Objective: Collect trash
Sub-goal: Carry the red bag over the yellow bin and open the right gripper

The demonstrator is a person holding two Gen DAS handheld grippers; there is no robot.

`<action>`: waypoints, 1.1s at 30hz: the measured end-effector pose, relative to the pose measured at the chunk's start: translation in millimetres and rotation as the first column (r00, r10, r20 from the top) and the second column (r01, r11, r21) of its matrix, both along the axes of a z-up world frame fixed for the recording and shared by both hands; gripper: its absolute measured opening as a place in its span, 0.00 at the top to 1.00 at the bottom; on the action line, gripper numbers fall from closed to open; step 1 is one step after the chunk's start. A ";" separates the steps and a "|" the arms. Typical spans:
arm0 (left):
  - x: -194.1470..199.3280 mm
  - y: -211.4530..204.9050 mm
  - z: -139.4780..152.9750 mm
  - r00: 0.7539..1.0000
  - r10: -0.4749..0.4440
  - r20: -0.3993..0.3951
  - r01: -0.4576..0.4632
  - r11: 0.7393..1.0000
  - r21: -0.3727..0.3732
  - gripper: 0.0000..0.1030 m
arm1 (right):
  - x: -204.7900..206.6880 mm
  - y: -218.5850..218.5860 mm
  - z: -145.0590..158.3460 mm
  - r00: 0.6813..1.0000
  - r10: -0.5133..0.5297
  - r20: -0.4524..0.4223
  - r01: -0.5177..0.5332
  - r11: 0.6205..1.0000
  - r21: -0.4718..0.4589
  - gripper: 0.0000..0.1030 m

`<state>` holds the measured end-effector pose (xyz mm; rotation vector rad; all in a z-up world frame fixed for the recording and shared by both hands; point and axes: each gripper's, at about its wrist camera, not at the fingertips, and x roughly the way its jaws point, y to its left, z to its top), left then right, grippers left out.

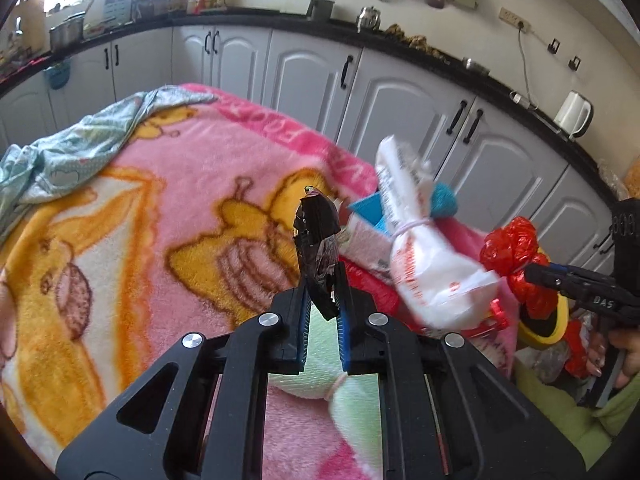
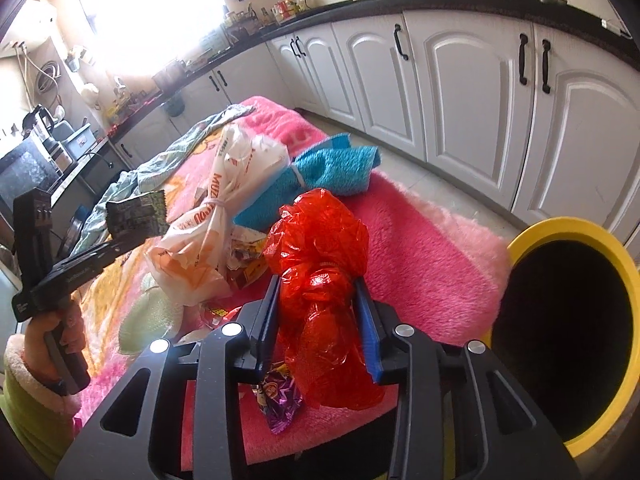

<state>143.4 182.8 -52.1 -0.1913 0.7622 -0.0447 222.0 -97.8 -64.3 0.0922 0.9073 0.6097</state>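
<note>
My left gripper (image 1: 322,280) is shut on a dark crumpled wrapper (image 1: 316,232), held up above the pink blanket (image 1: 200,160). The right wrist view shows that left gripper (image 2: 120,240) at the left with the wrapper (image 2: 136,216) in it. My right gripper (image 2: 320,280) is shut on a crumpled red plastic bag (image 2: 320,232), which bulges above and hangs below the pads. It holds the bag just left of a yellow-rimmed bin (image 2: 560,228) with a dark inside. In the left wrist view the red bag (image 1: 512,244) sits at the right gripper (image 1: 532,272), above the bin (image 1: 556,320).
A white printed bag (image 2: 208,232) tied with a band lies on the blanket between the grippers. A blue cloth (image 2: 332,168) lies behind it, and a purple wrapper (image 2: 280,400) lies under my right gripper. A teal garment (image 1: 60,160) lies at the blanket's far left. White cabinets (image 2: 460,100) line the back.
</note>
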 end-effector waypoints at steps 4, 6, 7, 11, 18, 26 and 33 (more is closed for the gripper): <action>-2.4 -10.9 14.2 0.999 -0.016 0.030 0.016 1.000 -0.001 0.93 | -0.7 -10.5 9.6 1.000 -0.016 0.022 0.016 1.000 0.006 0.67; -4.4 -19.3 21.2 0.998 -0.032 0.047 0.032 0.999 0.001 0.93 | -2.9 -15.5 14.3 0.999 -0.023 0.034 0.023 1.000 0.009 0.67; -4.5 -23.3 24.2 0.998 -0.039 0.053 0.039 0.999 0.000 0.93 | -3.4 -18.3 17.4 0.999 -0.029 0.041 0.028 1.000 0.012 0.67; -5.5 -41.1 36.2 0.994 -0.072 0.077 0.072 0.997 0.001 0.93 | -5.3 -28.0 27.8 0.997 -0.043 0.065 0.042 0.999 0.018 0.67; -0.6 -78.0 50.1 0.984 -0.140 0.107 0.138 0.990 0.022 0.94 | -12.4 -54.6 42.1 0.991 -0.080 0.103 0.079 0.997 0.018 0.67; 10.1 -116.1 52.7 0.972 -0.210 0.106 0.206 0.978 0.045 0.94 | -19.9 -94.3 52.6 0.980 -0.149 0.131 0.146 0.989 0.029 0.67; 18.0 -143.4 53.3 0.961 -0.255 0.108 0.251 0.967 0.052 0.94 | -26.6 -120.7 62.2 0.965 -0.197 0.171 0.195 0.980 0.034 0.67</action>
